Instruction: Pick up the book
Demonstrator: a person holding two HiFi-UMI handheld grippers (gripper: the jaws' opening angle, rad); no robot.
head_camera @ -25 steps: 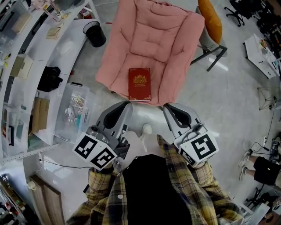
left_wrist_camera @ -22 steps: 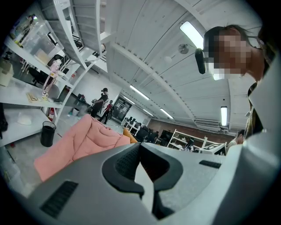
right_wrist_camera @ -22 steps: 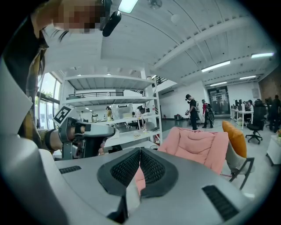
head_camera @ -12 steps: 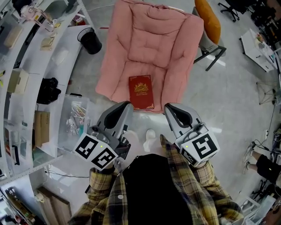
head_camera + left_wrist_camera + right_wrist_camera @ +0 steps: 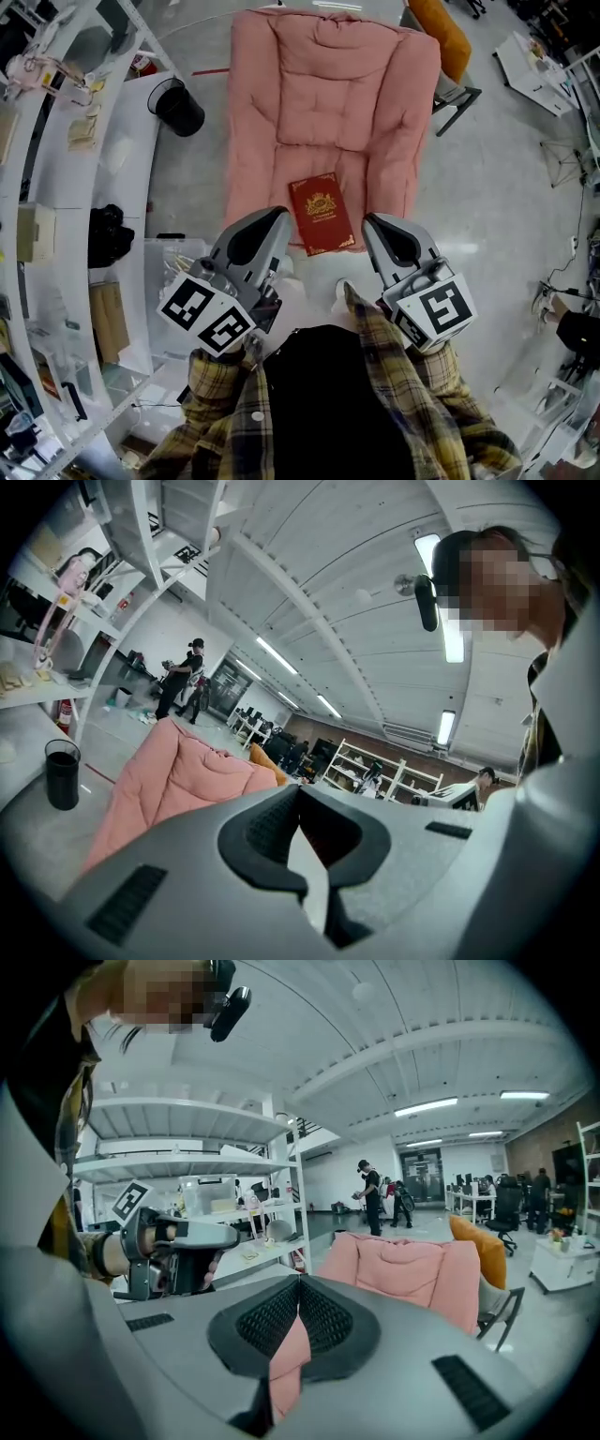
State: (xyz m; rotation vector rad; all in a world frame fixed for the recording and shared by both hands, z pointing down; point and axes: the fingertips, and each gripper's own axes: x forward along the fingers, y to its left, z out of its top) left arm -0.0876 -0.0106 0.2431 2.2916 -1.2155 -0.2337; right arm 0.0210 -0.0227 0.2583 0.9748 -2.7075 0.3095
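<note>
The head camera looked steeply down from above the person onto the pink armchair. Each claw camera sat close behind its own jaws, on the left claw and the right claw, facing roughly level. All three views shared the armchair.

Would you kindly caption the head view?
Left gripper, right gripper, both shut, near red hardcover book on pink quilted cushion.

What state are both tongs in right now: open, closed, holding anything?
Left tongs: closed, holding nothing.
Right tongs: closed, holding nothing.
</note>
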